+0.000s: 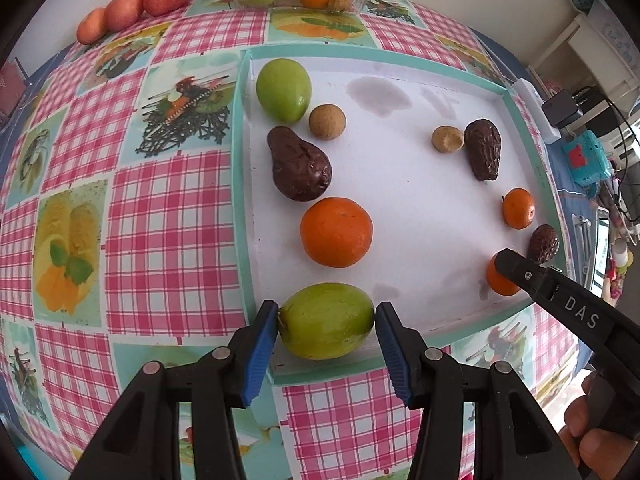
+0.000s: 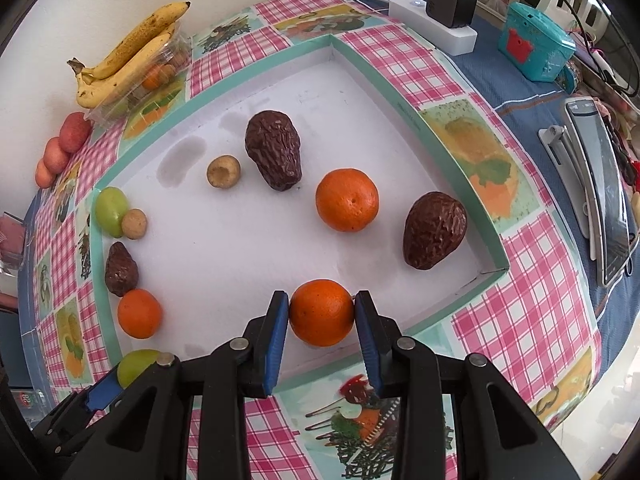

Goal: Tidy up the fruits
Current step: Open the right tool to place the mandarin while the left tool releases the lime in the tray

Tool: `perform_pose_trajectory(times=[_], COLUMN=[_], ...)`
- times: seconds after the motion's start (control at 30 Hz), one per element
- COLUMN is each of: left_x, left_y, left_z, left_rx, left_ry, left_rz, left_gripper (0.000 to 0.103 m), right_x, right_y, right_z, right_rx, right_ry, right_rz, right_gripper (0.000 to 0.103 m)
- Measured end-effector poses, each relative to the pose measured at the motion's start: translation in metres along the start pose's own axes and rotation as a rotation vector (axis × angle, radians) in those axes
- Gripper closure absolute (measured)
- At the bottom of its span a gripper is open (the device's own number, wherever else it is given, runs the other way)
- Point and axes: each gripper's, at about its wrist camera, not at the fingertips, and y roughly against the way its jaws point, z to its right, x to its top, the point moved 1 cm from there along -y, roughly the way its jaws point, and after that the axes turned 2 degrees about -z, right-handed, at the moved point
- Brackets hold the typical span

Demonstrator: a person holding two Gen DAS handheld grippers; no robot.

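- The only writing that reads clearly is "DAS", in white capitals on the black arm of the right tool where it reaches into the left wrist view; small print on the tray's teal right rim is too small to read.
- The left tool (image 1: 326,322) has its blue ribbed pads pressed against both sides of a glossy green oval fruit (image 1: 326,320), which sits at the near edge of the shallow white cardboard tray with a teal rim (image 1: 240,168); the jaws stand fairly wide, set to the fruit's width.
- In the tray's left part lie a second green fruit (image 1: 284,89), a small round tan fruit (image 1: 327,121) just beside it, a wrinkled dark brown avocado (image 1: 298,164) and a large orange (image 1: 336,232).
- The right tool (image 2: 322,312) grips a round orange mandarin (image 2: 321,312) between its blue pads at the tray's near edge, the jaws narrower than the left tool's.
- Beyond it lie another orange (image 2: 347,199), two more wrinkled brown avocados (image 2: 274,149) (image 2: 434,230) and a tan fruit with a hollowed top (image 2: 223,171).
- The tray rests on a worktop covered by a pink-checked oilcloth with fruit pictures (image 2: 532,320).
- Yellow spotted bananas (image 2: 132,50) lie on a clear plastic box at the far edge.
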Motion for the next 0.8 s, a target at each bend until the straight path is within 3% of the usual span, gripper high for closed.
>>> perform_pose_trajectory(times=[0.33,0.5,0.57,0.67,0.8], left_x=[-0.008,-0.012,-0.013,-0.015,-0.019], left_y=[0.023,0.05,0.058,0.064,0.064], left_z=[-0.004,-0.017,-0.028,-0.054,-0.081], left_rx=[-0.023,-0.019,0.006,0.102,0.181], left_ry=[0.008,0.054,0.092,0.16,0.217], left_rz=[0.035,0.108,0.14,0.183,0.211], left_gripper=[0.042,0.035,0.019,0.003,0.0], right_x=[-0.002,-0.002,-0.003,-0.006,-0.013], right_y=[0.002,0.004,0.007,0.01,0.013], right_z=[0.003,0.001,-0.001,-0.003,-0.011], right_rx=[0.004,-0.014,-0.009,-0.005,0.019], right_ry=[-0.006,0.0,0.005,0.009,0.029], right_rz=[0.006,0.02,0.031,0.045,0.06], right_gripper=[0.067,0.066,0.05,0.036,0.026])
